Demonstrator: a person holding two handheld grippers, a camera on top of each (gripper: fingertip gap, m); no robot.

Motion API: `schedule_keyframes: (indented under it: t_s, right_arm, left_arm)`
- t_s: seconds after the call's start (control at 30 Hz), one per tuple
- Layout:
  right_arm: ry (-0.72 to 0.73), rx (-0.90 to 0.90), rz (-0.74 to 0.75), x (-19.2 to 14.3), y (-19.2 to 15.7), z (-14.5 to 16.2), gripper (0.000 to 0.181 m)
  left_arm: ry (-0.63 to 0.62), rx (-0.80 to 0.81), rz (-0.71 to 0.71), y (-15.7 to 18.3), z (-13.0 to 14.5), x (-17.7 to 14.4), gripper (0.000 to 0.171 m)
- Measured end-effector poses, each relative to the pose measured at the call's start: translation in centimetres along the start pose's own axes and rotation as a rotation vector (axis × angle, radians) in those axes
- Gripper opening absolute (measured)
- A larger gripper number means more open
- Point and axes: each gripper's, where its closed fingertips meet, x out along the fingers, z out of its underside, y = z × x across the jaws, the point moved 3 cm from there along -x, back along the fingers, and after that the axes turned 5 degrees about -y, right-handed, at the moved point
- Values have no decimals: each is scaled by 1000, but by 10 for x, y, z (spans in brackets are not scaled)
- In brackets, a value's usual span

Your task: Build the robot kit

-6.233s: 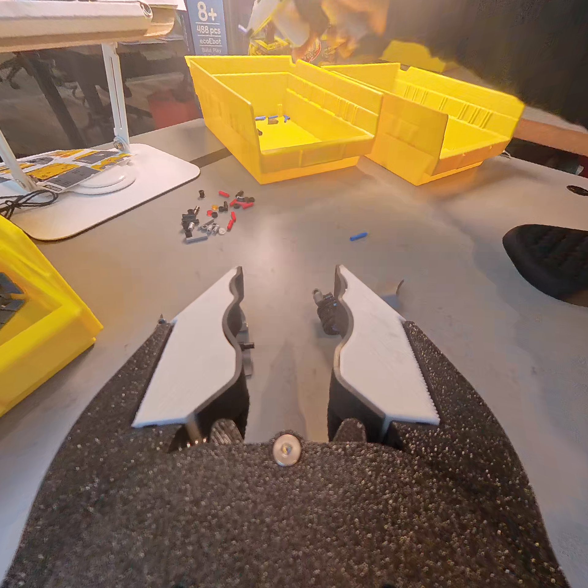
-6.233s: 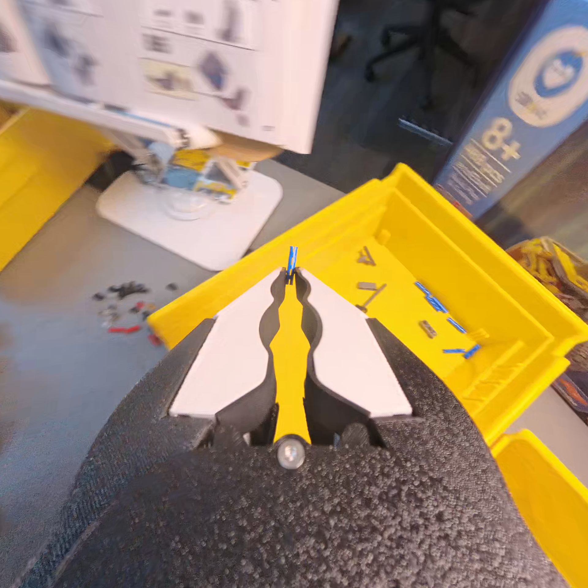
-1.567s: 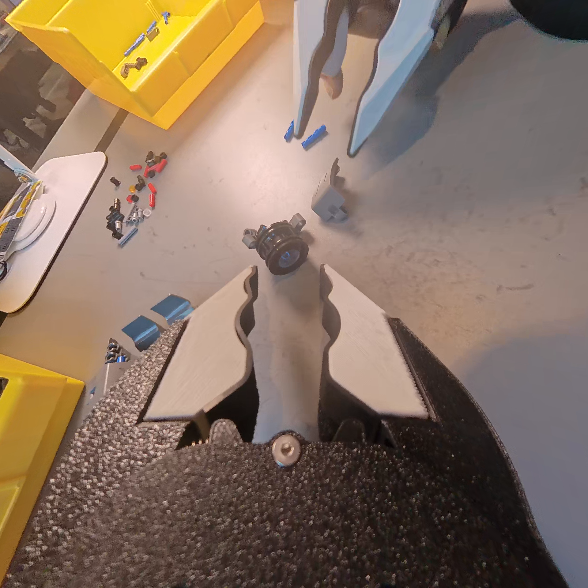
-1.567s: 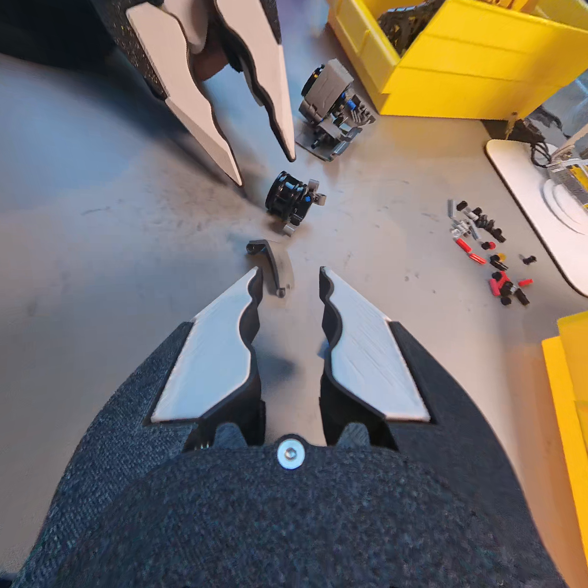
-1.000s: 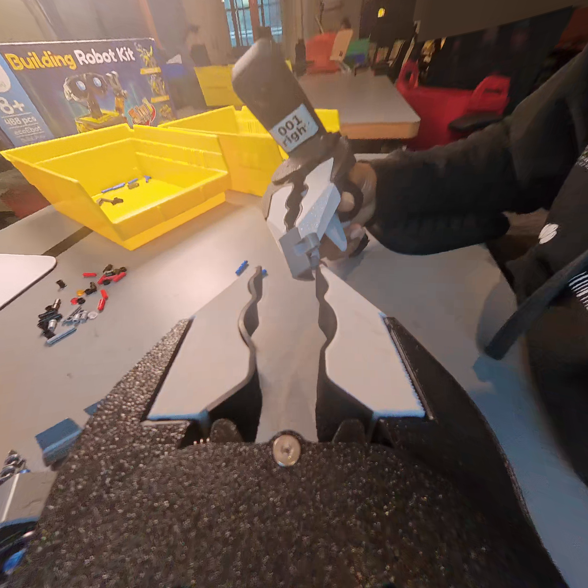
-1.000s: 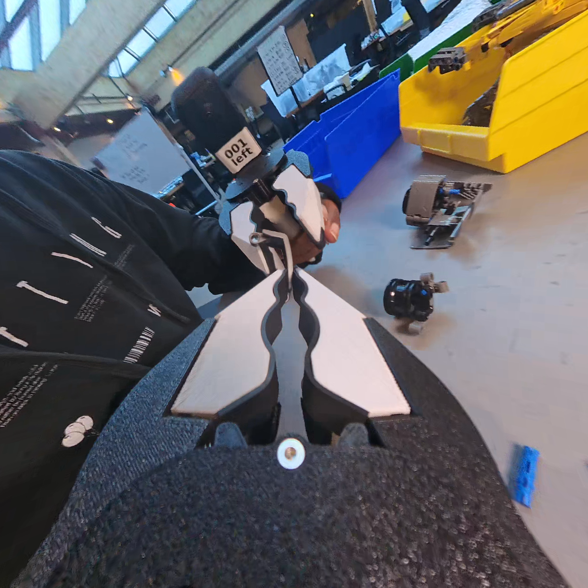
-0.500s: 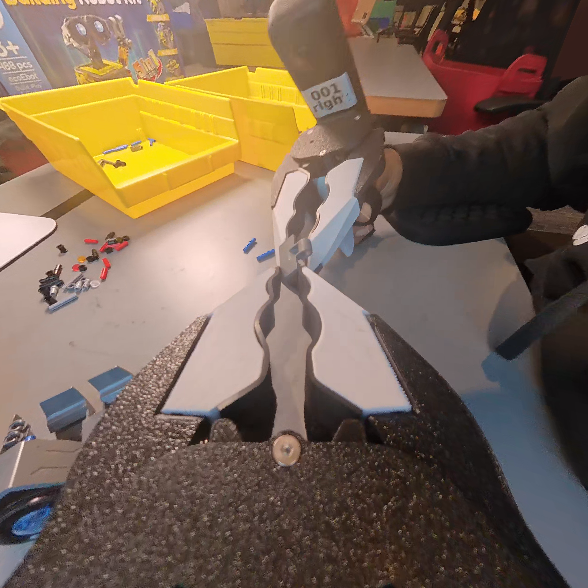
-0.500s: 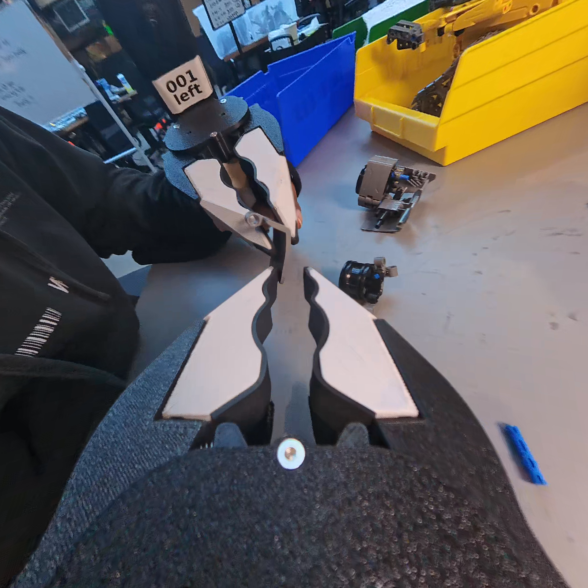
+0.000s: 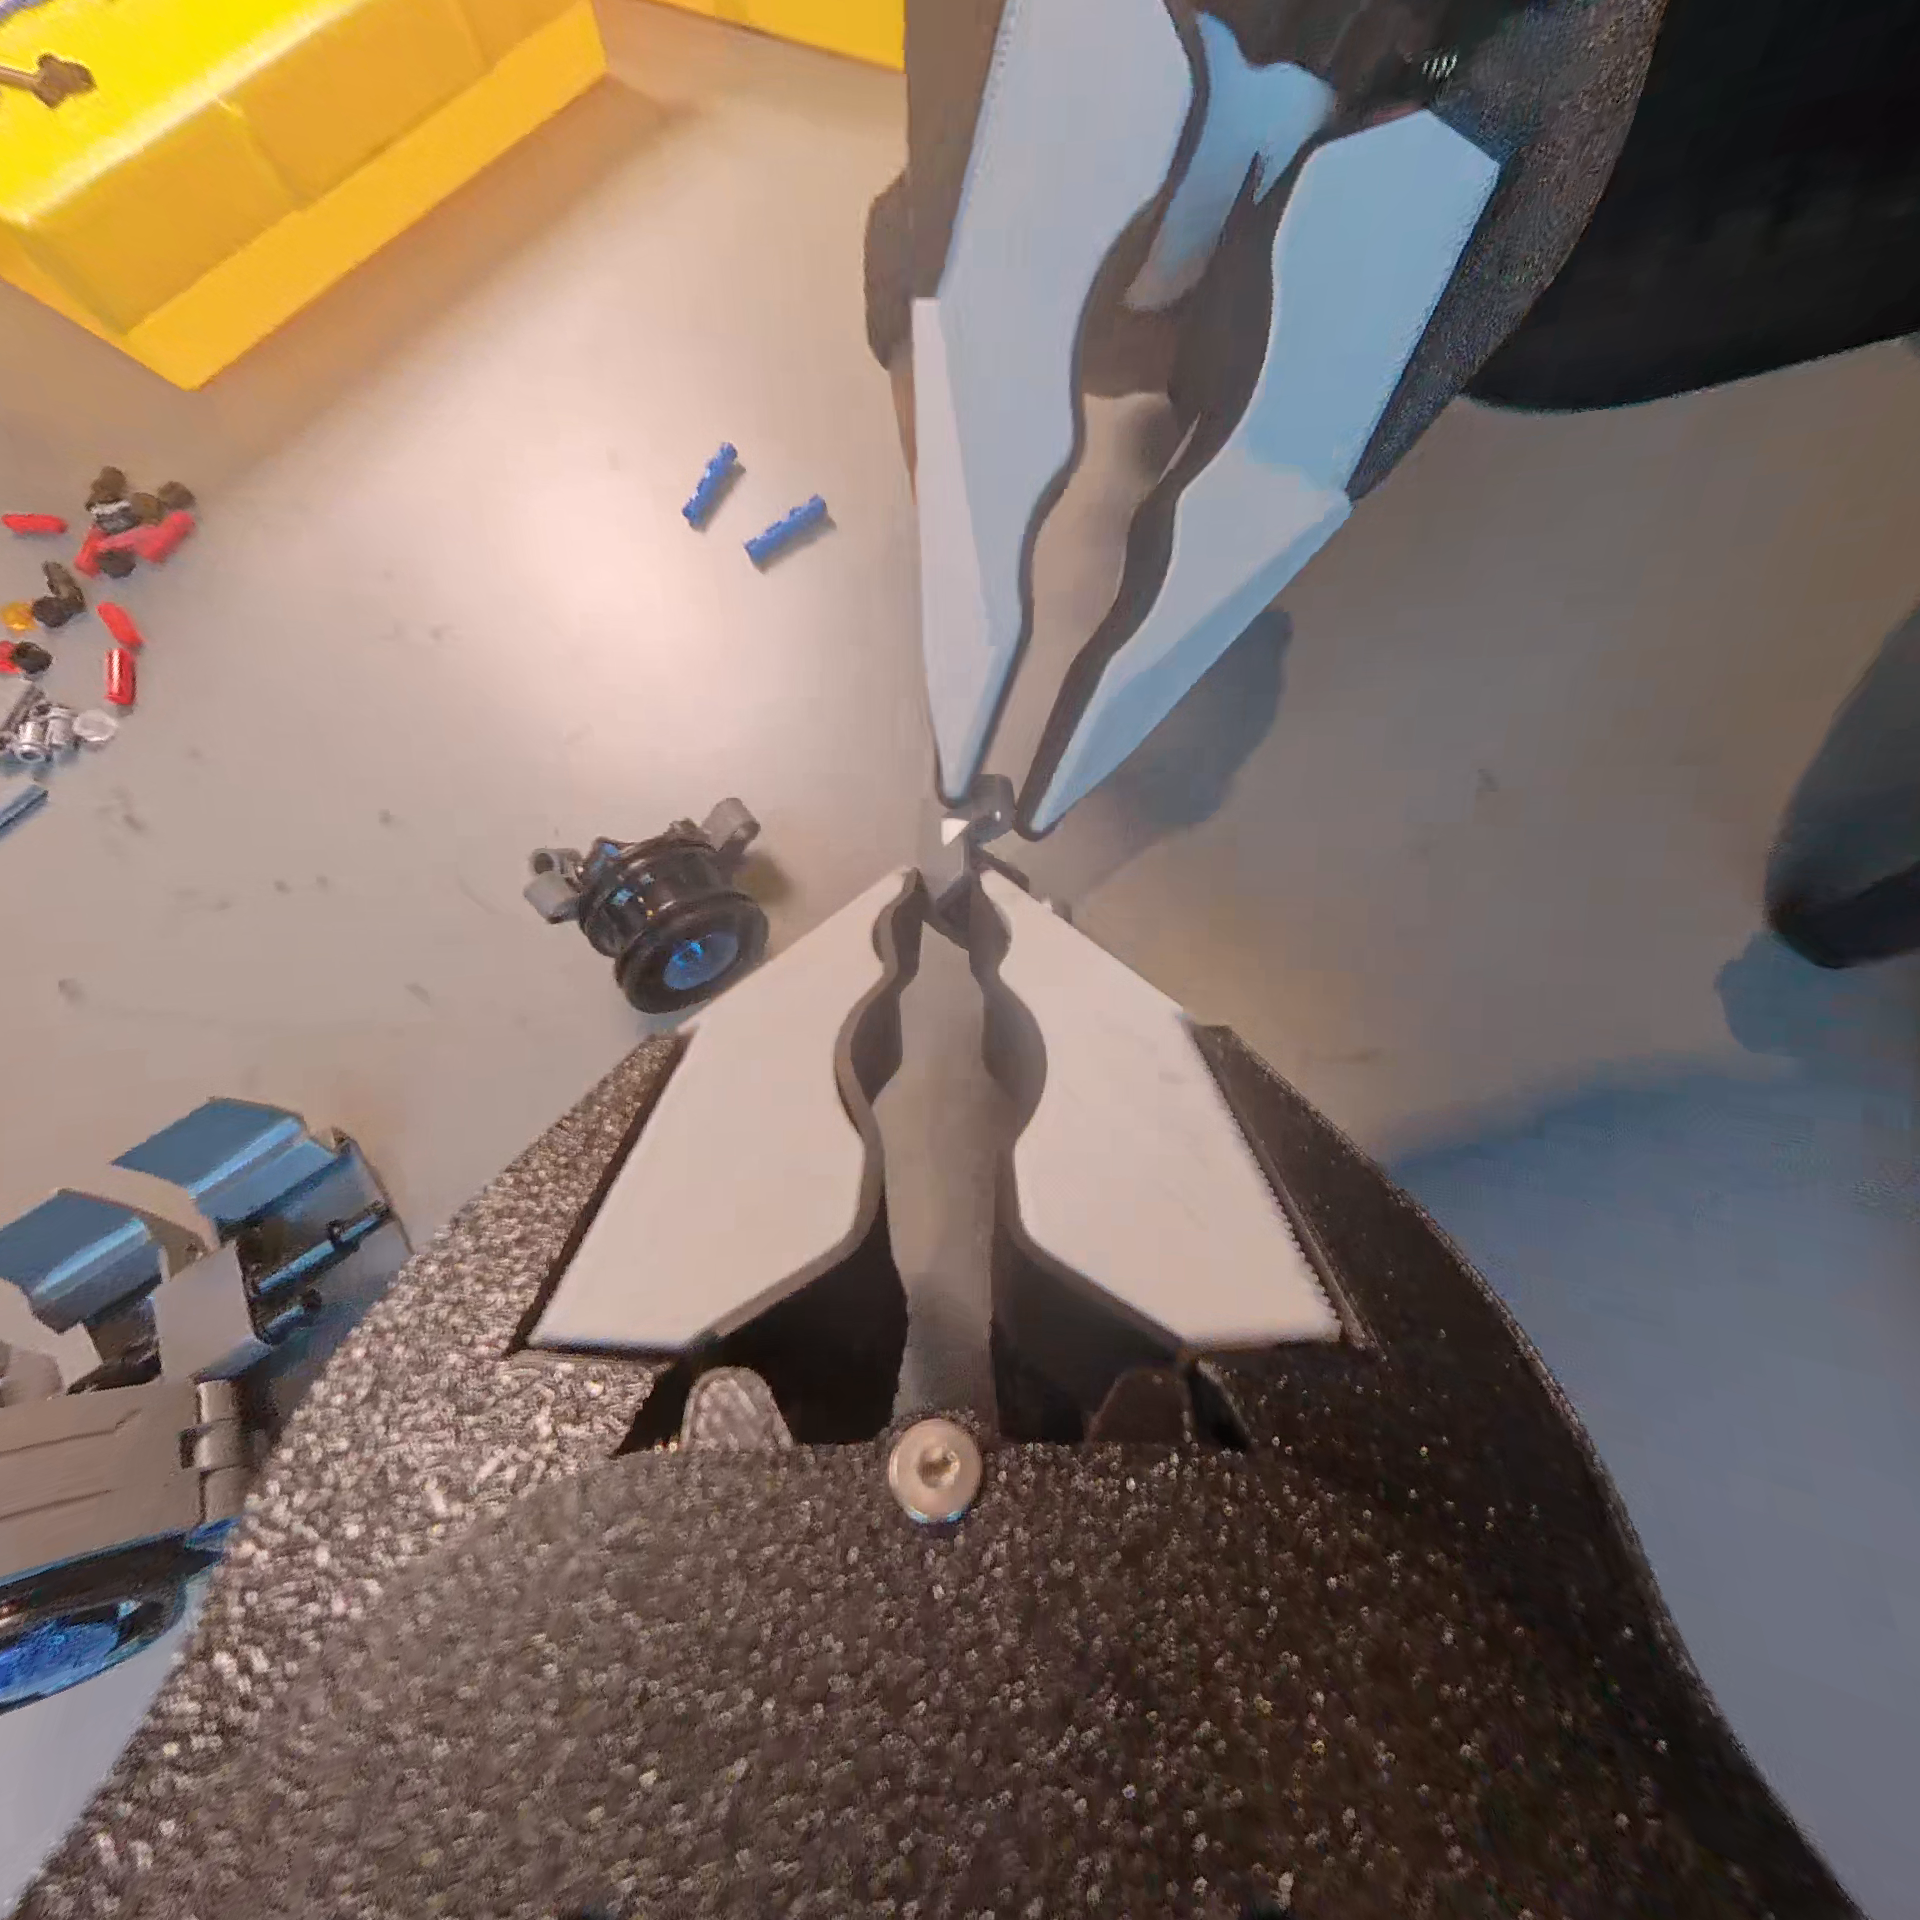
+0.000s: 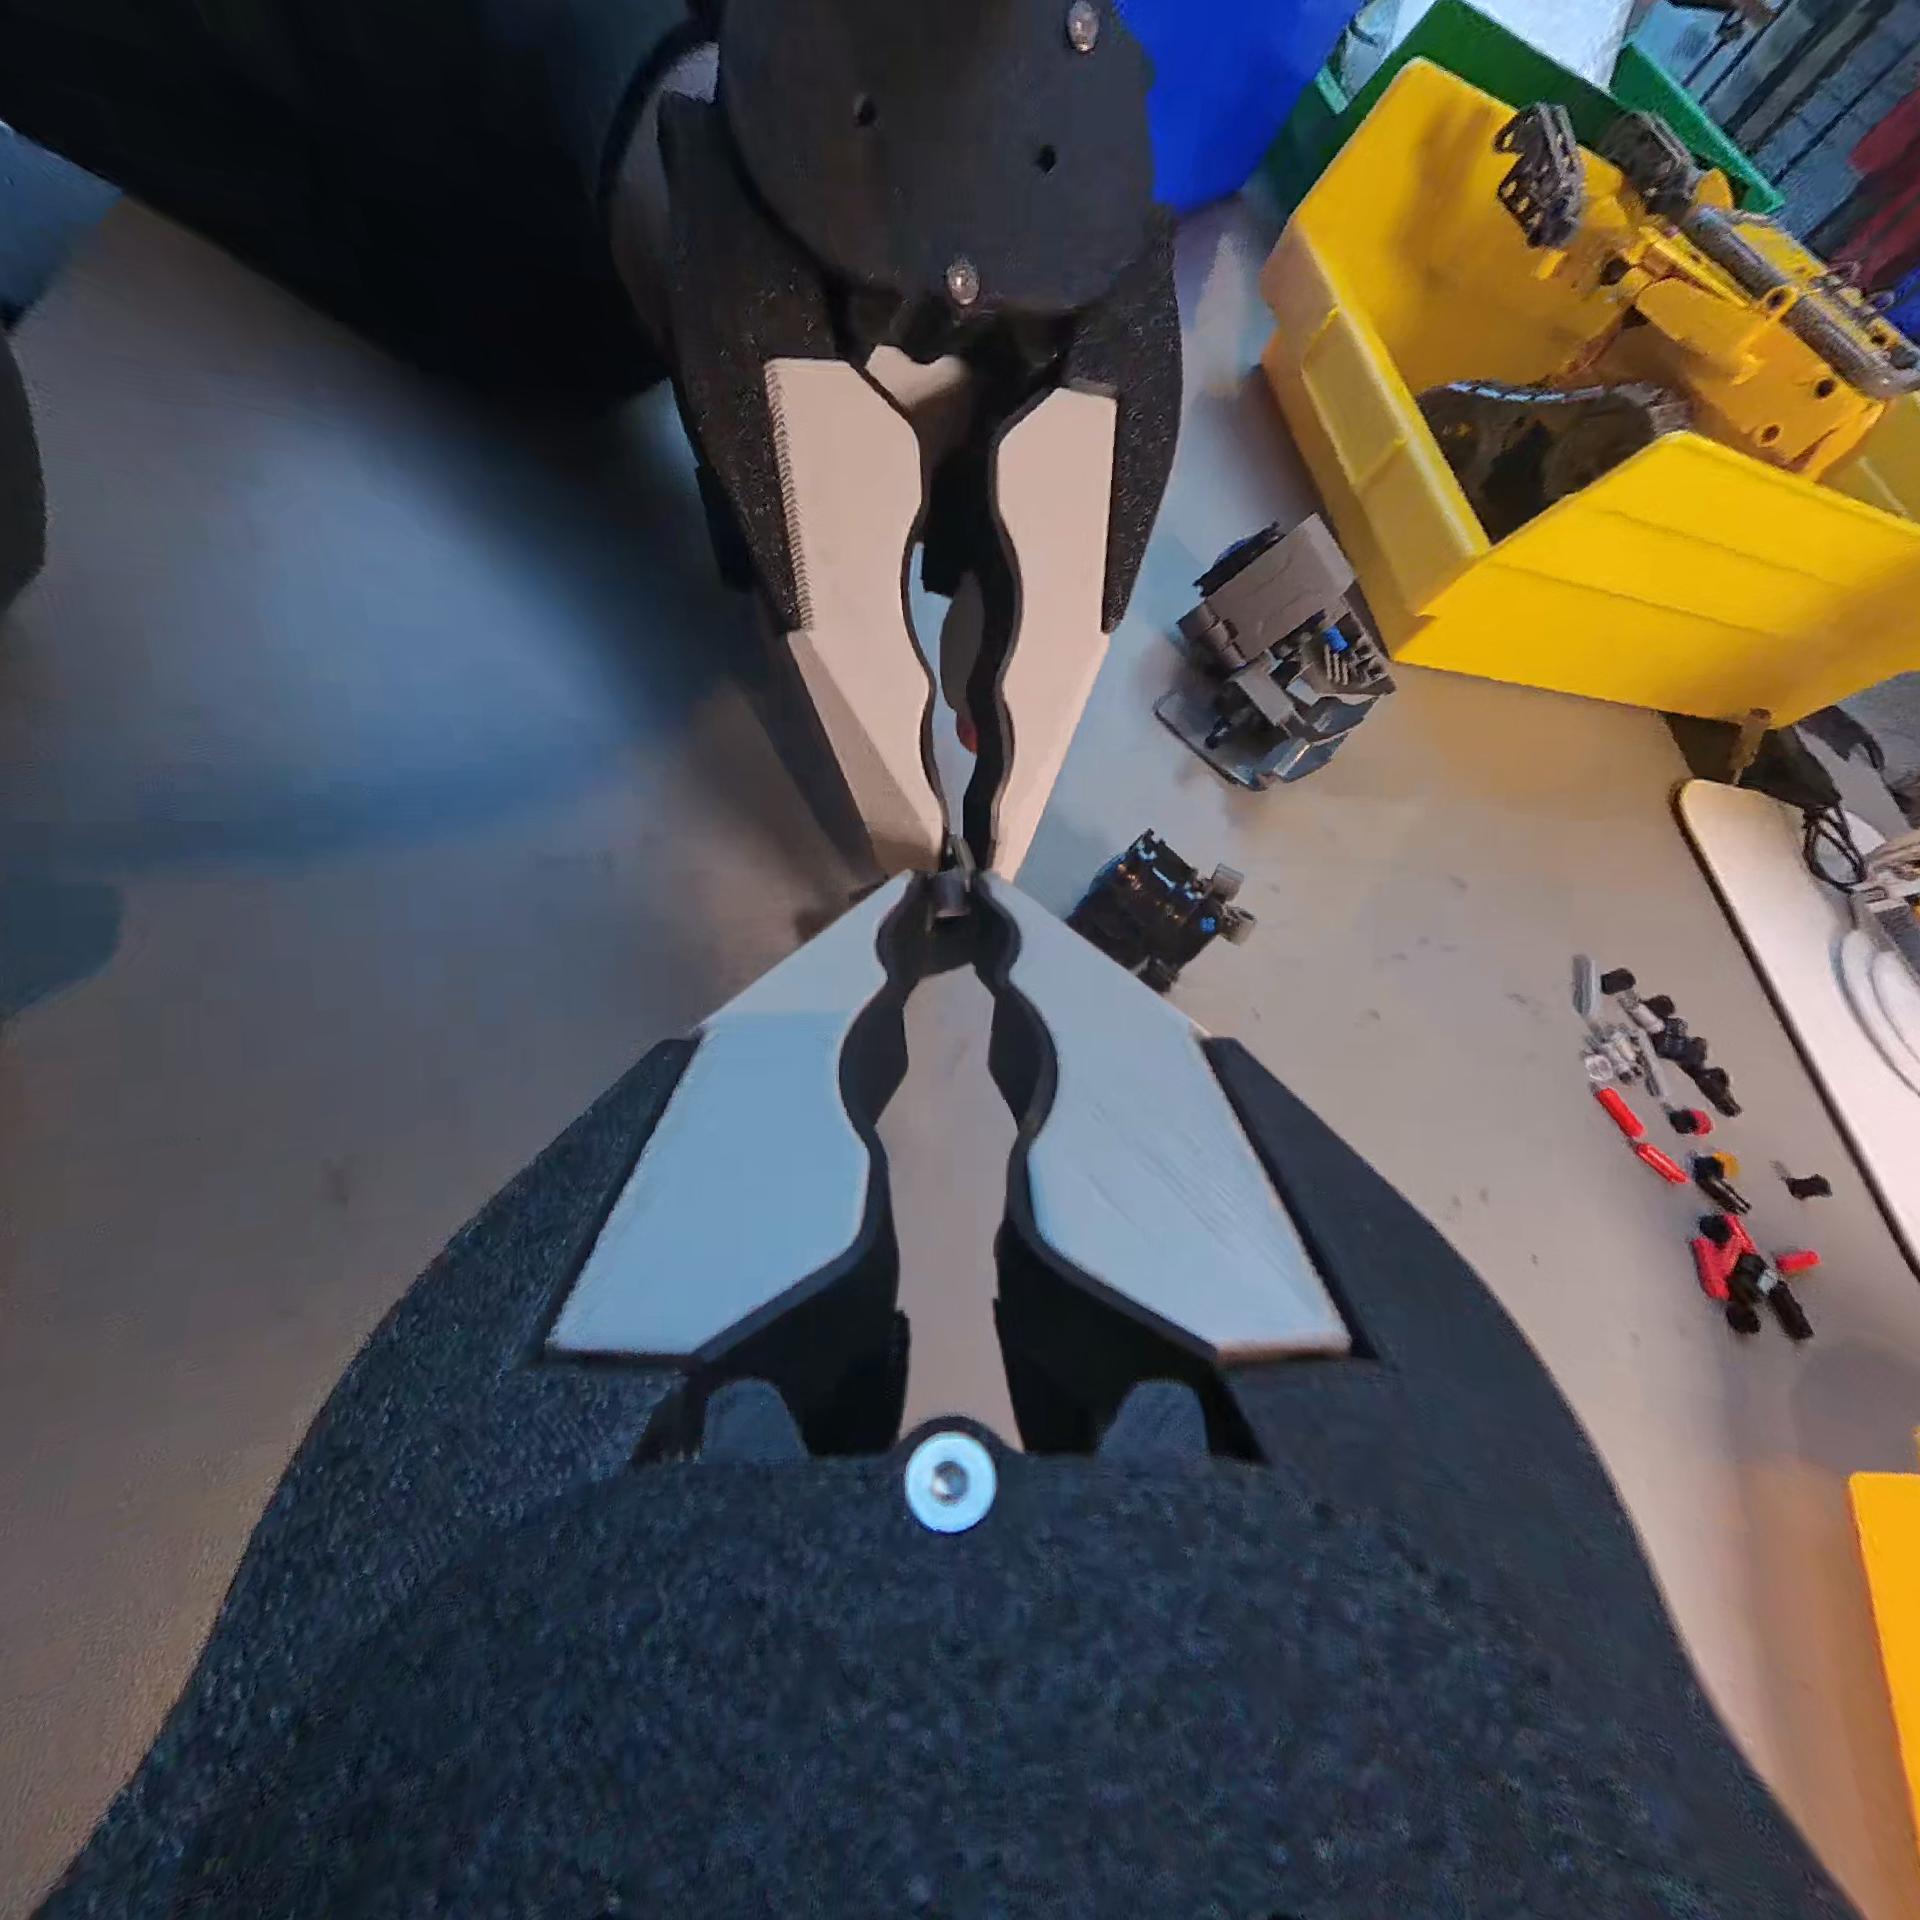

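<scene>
Pinched tip-to-tip above the black toy wheel [image 9: 675,925], a tiny stiff grey plastic piece [image 9: 961,862] is gripped by both left hand-held gripper [image 9: 951,899] and right hand-held gripper [image 10: 951,899]; probably light, easily dropped.

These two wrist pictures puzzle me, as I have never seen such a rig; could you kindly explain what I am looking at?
Each picture comes from a camera mounted on a hand-held two-finger gripper, looking forward along its grey fingers; a person holds one in each hand. In the left wrist view, the left gripper is in front and the right gripper reaches in from above. The right wrist view shows the reverse. Both are closed, tip to tip, on one small dark grey piece. On the grey table lie a black wheel, two blue pins, scattered red and black small parts, a partly built grey model and a yellow bin.
</scene>
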Motion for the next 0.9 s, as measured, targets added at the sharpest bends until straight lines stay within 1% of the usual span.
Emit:
schedule_keyframes:
  t_s: [0.1, 0.17, 0.33, 0.4, 0.5, 0.6, 0.77, 0.9]
  right_arm:
    - [-29, 13, -19, -3, 1, 6, 7]
    - [-76, 26, -49, -2, -2, 14, 7]
    - [-213, 44, -62, 5, -5, 34, 6]
    - [-221, 47, -57, 5, -4, 35, 6]
    - [-237, 68, -55, 3, -2, 37, 6]
    - [-248, 90, -55, 1, -1, 39, 6]
    - [-253, 91, -63, 0, -2, 40, 6]
    - [-253, 88, -61, 0, -2, 40, 6]
  left_arm:
    - [30, -33, 18, -2, -2, -3, 6]
    - [50, -51, 32, -2, -5, -5, 6]
    - [20, -26, 37, 3, -2, 1, 7]
    - [15, -27, 40, 3, -2, 1, 9]
    - [16, -46, 43, 1, -1, 0, 17]
    - [15, -61, 62, 2, 0, -1, 20]
    - [-14, -41, 73, 5, 4, 1, 19]
    - [-23, -25, 68, 7, 4, 3, 12]
